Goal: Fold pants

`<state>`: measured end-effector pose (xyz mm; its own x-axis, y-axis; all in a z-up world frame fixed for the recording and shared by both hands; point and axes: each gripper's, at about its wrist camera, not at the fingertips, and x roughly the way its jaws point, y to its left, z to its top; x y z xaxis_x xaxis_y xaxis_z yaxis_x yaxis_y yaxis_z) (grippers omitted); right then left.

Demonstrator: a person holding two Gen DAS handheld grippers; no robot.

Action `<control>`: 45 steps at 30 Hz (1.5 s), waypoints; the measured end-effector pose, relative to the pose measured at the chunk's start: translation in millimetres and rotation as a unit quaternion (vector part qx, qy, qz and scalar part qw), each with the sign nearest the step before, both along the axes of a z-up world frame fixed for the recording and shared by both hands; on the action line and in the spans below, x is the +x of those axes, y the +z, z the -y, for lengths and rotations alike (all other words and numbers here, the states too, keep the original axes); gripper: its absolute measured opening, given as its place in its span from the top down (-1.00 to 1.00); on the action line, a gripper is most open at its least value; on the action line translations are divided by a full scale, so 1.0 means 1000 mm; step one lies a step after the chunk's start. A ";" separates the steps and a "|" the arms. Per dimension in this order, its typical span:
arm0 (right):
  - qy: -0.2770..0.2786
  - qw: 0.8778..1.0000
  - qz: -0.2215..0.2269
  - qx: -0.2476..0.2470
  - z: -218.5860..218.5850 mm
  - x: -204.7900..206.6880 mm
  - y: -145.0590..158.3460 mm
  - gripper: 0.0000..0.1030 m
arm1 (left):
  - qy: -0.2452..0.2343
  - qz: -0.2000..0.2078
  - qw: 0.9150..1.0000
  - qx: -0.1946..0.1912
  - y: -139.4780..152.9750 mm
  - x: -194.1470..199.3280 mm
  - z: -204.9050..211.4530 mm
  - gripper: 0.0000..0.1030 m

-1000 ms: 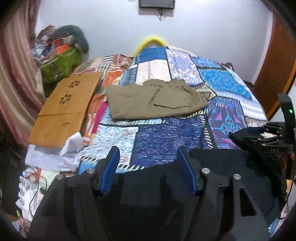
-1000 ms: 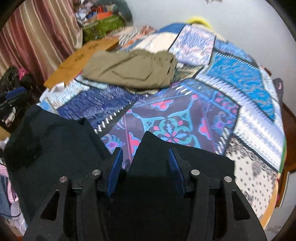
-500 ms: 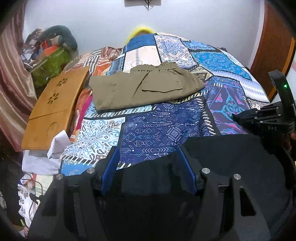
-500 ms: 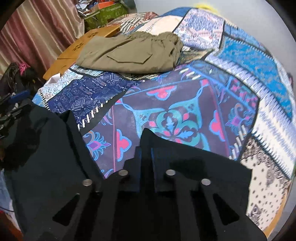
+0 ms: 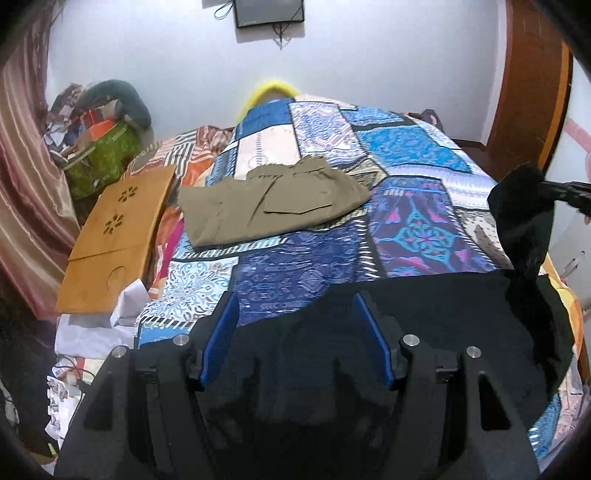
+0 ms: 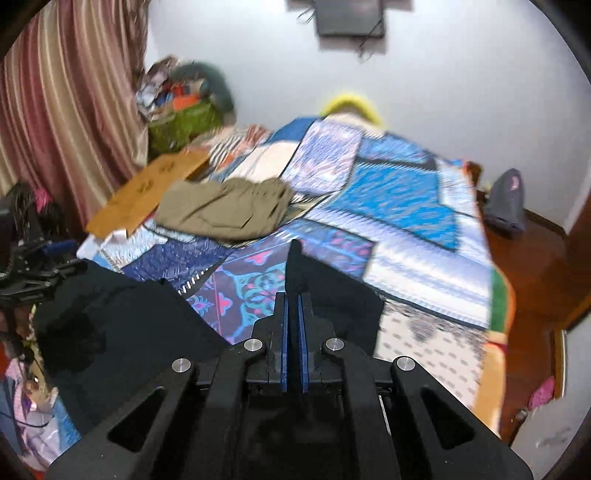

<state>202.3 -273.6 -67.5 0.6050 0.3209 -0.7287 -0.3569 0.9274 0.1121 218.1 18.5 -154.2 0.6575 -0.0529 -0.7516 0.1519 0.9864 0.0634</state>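
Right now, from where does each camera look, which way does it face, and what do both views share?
Left wrist: sits on the left gripper, facing up the bed; its open jaws straddle black pants; the right gripper lifts a corner.
Right wrist: sits on the right gripper, facing the same wall; jaws shut on black pants.
Shared: folded olive pants, wooden board, wall screen.

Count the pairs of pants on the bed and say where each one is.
2. The folded olive pants lie farther back on the patchwork bedspread; the black pants lie at its near edge, one corner pinched by the right gripper. No others visible.
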 end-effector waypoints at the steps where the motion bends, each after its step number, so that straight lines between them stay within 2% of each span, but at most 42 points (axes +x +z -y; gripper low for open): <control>1: -0.010 1.000 0.010 0.001 0.011 -0.011 0.007 0.92 | -0.007 0.000 1.000 -0.001 0.003 -0.004 0.007 -0.24; 5: -0.040 0.999 0.015 0.013 0.043 -0.045 0.012 0.92 | -0.032 0.004 0.999 0.004 0.008 -0.017 0.035 -0.34; 9: -0.075 0.997 -0.004 0.030 0.075 -0.082 -0.005 0.92 | -0.060 -0.004 0.998 0.008 0.005 -0.025 0.067 -0.43; 16: -0.124 0.987 -0.085 0.062 0.116 -0.140 -0.070 0.92 | -0.118 -0.036 0.992 0.016 -0.017 -0.036 0.131 -0.43; 19: -0.145 0.980 -0.116 0.070 0.126 -0.155 -0.100 0.91 | -0.134 -0.052 0.989 0.018 -0.028 -0.035 0.153 -0.43; 22: -0.164 0.974 -0.138 0.071 0.139 -0.164 -0.118 0.91 | -0.145 -0.062 0.987 0.023 -0.034 -0.030 0.170 -0.43; 27: -0.196 0.970 -0.127 0.075 0.166 -0.170 -0.110 0.91 | -0.159 -0.065 0.985 0.034 -0.036 -0.015 0.190 -0.43; 28: -0.202 0.969 -0.119 0.076 0.171 -0.167 -0.106 0.85 | -0.160 -0.068 0.984 0.034 -0.037 -0.010 0.193 -0.43; 30: -0.206 0.970 -0.106 0.075 0.176 -0.158 -0.099 0.62 | -0.163 -0.073 0.983 0.031 -0.038 0.001 0.199 -0.43; 32: -0.203 0.972 -0.092 0.071 0.176 -0.149 -0.096 0.20 | -0.167 -0.075 0.983 0.031 -0.042 0.009 0.204 -0.43; 34: -0.189 0.977 -0.083 0.059 0.172 -0.135 -0.099 0.12 | -0.171 -0.083 0.981 0.032 -0.047 0.015 0.210 -0.43; 36: -0.177 0.978 -0.092 0.065 0.171 -0.118 -0.108 0.11 | -0.174 -0.094 0.980 0.031 -0.054 0.021 0.214 -0.43; 42: -0.159 0.970 -0.147 0.108 0.168 -0.095 -0.149 0.14 | -0.183 -0.127 0.974 0.041 -0.082 0.027 0.223 -0.43; 44: -0.160 0.973 -0.136 0.100 0.164 -0.099 -0.151 0.54 | -0.181 -0.126 0.975 0.031 -0.084 0.028 0.221 -0.43; 45: -0.163 0.974 -0.128 0.089 0.162 -0.102 -0.150 0.65 | -0.181 -0.128 0.975 0.028 -0.084 0.029 0.220 -0.43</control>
